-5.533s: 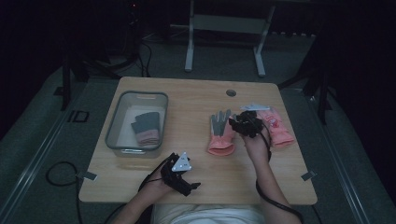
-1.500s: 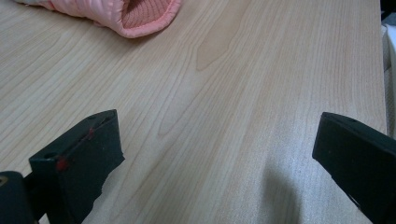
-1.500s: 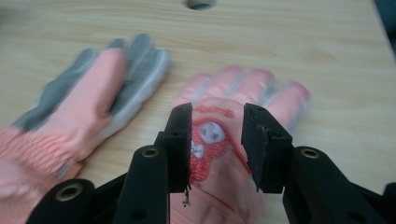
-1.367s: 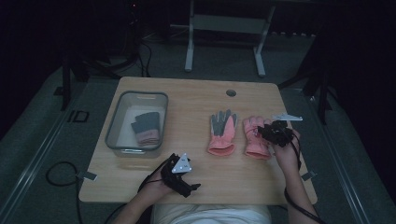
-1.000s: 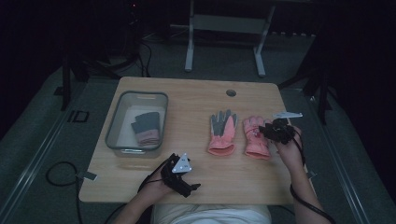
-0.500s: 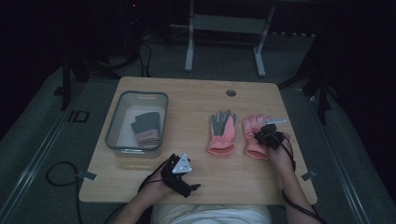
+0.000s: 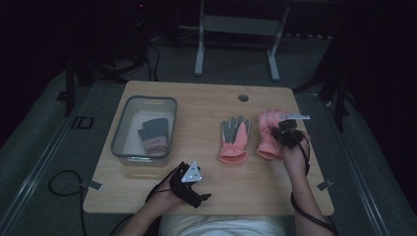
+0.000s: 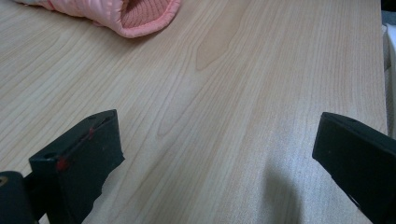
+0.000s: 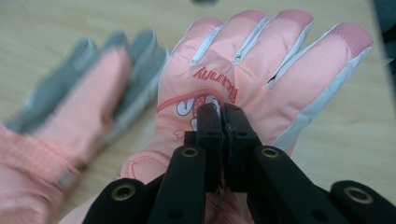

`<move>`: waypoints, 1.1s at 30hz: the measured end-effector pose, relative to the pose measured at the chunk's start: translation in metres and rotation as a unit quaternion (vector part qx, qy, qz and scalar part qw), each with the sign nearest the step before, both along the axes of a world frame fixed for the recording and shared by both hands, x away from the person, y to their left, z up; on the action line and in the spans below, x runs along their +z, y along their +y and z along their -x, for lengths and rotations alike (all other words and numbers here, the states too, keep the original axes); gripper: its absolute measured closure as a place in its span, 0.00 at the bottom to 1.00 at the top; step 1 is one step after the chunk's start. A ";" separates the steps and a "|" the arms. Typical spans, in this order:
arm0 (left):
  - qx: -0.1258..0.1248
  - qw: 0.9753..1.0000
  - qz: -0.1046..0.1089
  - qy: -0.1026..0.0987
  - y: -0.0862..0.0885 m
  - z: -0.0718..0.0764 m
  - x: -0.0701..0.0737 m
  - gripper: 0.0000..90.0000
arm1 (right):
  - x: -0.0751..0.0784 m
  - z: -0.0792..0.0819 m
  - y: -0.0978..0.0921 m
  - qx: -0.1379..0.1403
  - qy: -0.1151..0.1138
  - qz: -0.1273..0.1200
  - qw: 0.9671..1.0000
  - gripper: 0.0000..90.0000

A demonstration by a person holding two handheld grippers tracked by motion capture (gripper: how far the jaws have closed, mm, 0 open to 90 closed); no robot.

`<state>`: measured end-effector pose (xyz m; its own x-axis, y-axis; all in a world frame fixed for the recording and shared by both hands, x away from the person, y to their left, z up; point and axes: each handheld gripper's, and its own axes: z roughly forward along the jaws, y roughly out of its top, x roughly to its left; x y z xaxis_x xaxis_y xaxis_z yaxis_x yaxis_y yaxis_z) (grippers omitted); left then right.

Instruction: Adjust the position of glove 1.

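Note:
Two pink gloves lie side by side on the wooden table (image 7: 196,108). The right glove (image 7: 266,129) (image 9: 261,60) is back up, with a cartoon print and red lettering. My right gripper (image 7: 282,130) (image 9: 223,112) rests on its back, jaws pressed together and pinching the fabric at the print. The left glove (image 7: 234,137) (image 9: 79,93) shows its grey palm. My left gripper (image 7: 200,195) (image 8: 215,154) sits open near the table's front edge, with bare wood between its jaws. A pink cuff (image 8: 140,14) shows ahead of it.
A clear plastic bin (image 7: 118,142) stands at the table's left with a dark glove with a pink cuff (image 7: 153,133) inside. A round cable hole (image 7: 243,97) sits near the far edge. Desk legs (image 7: 199,44) stand beyond the table.
My right gripper moved left from beside the right glove onto its back. The gloves, the bin and my left gripper stayed where they were.

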<state>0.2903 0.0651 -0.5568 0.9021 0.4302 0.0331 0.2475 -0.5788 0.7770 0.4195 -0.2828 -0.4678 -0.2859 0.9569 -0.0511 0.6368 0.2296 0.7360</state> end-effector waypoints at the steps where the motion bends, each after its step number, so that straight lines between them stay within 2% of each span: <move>1: 0.000 1.000 0.000 0.000 0.000 0.000 0.000 0.01 | 0.007 0.001 0.004 0.000 -0.008 0.005 1.000 0.97; 4: -0.001 1.000 -0.001 -0.002 -0.001 0.000 0.000 0.01 | 0.028 0.005 0.016 0.002 -0.028 0.006 1.000 0.97; 8: 0.001 1.000 0.002 -0.002 0.000 0.001 0.000 0.01 | 0.049 0.008 0.034 0.005 -0.048 -0.004 0.999 0.97; 10: 0.000 1.000 0.001 -0.003 0.000 0.001 0.000 0.01 | 0.055 0.009 0.045 0.007 -0.056 -0.008 0.998 0.97; 15: -0.001 1.000 0.004 -0.002 0.000 0.001 0.000 0.01 | 0.060 0.010 0.074 0.026 -0.055 -0.012 0.998 0.97; 21: -0.001 1.000 0.005 -0.003 0.000 0.001 0.000 0.01 | 0.055 0.011 0.101 0.036 -0.042 -0.021 0.998 0.97; 25: -0.001 1.000 0.003 -0.002 0.001 0.001 0.001 0.01 | 0.048 0.010 0.114 0.035 -0.035 -0.016 0.999 0.97; 29: 0.002 1.000 0.007 -0.001 0.001 0.001 0.001 0.01 | 0.032 0.006 0.122 0.034 -0.018 -0.004 0.999 0.96; 33: 0.001 1.000 0.005 -0.001 0.001 0.001 0.000 0.01 | 0.013 0.001 0.126 0.035 0.007 -0.002 0.999 0.96</move>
